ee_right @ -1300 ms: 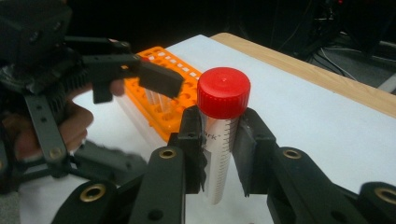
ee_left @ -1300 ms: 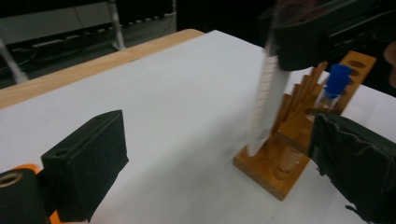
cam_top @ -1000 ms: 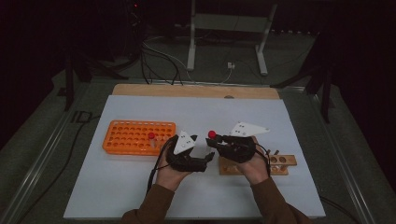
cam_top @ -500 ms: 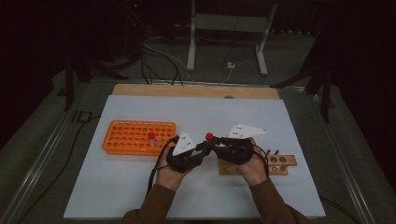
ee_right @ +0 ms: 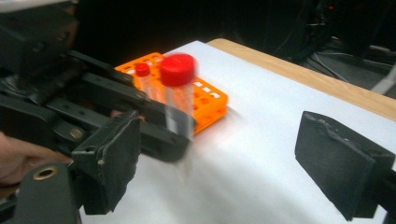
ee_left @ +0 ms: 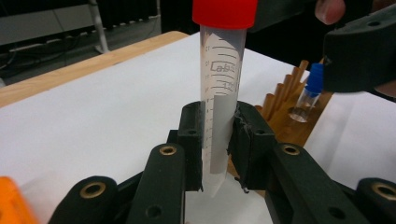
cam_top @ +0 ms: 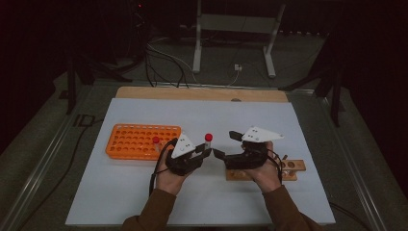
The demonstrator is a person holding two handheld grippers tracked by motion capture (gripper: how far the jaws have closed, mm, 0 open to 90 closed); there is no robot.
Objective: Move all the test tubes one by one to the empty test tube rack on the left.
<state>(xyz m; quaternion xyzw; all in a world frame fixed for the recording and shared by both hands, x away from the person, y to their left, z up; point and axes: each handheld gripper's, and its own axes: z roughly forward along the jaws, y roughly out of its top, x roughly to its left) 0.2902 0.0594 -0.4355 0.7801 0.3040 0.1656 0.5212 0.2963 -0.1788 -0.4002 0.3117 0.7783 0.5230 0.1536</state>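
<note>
Since a second ago your right gripper (cam_top: 222, 144) has let go, jaws just swung apart with nothing between them. High view: left gripper (cam_top: 208, 152) carries the red-capped tube (cam_top: 208, 142) upright above the table (cam_top: 144, 192). Left gripper view: jaws clamped low on the tube, label readable. Right gripper view: pads wide, clearing it so you don't knock it

An orange tube rack (cam_top: 142, 141) lies on the white mat (cam_top: 144, 192), left of centre, with one small red-capped tube (cam_top: 156, 142) standing near its right end. A wooden holder (cam_top: 294, 168) sits to the right, holding a blue-capped vial (ee_left: 312, 89). A wooden board edge (cam_top: 202, 94) runs along the far side.
</note>
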